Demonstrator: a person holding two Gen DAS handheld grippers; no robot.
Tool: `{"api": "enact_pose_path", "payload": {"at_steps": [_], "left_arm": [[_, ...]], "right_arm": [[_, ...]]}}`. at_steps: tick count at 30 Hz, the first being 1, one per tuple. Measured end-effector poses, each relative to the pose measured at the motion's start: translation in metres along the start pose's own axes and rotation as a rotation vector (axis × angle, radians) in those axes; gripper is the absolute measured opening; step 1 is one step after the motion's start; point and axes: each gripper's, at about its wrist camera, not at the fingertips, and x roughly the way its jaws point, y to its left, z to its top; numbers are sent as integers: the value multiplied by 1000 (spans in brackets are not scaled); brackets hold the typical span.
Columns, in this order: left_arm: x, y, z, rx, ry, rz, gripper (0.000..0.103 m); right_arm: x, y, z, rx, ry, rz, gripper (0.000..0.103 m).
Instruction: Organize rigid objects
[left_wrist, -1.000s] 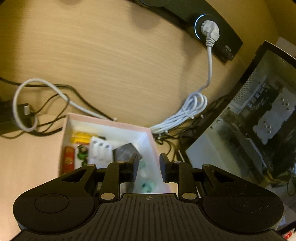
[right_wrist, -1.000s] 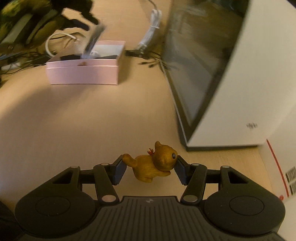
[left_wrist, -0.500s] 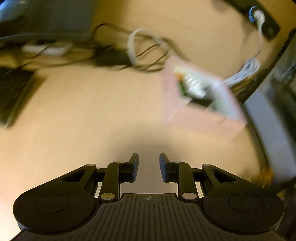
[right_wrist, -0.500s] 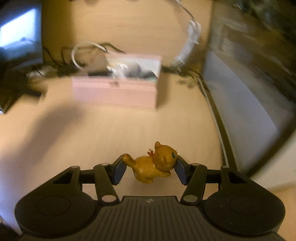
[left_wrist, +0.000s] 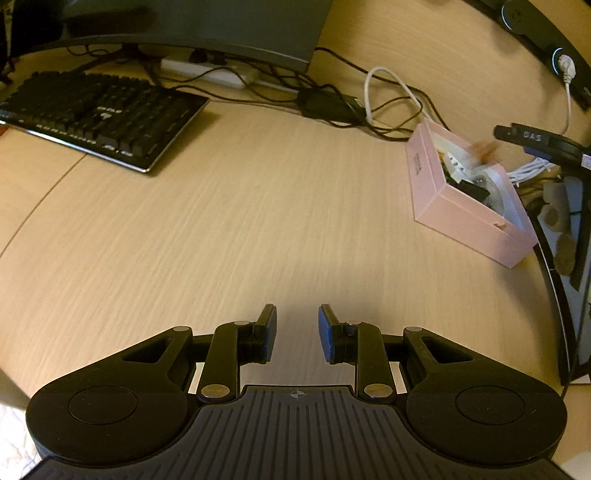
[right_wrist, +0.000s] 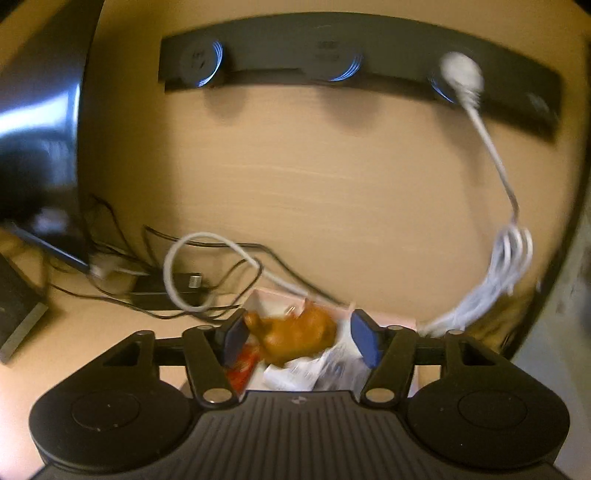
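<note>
Over the pink box (right_wrist: 384, 317), the right claw (right_wrist: 295, 341) gapes, cat figurine (right_wrist: 295, 334) between.

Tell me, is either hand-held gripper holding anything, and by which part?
Left hand-held gripper: nothing. An orange cat figurine sits between the right hand-held gripper's pads, tail against one; blur hides whether it is gripped.
</note>
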Motion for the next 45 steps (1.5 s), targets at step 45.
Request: {"api": "enact_pose_path", "payload": {"at_steps": [45], "left_arm": [[101, -145, -36, 405, -274, -33, 51]], "right_arm": [[-58, -15, -180, 231, 201, -125, 103]]}}
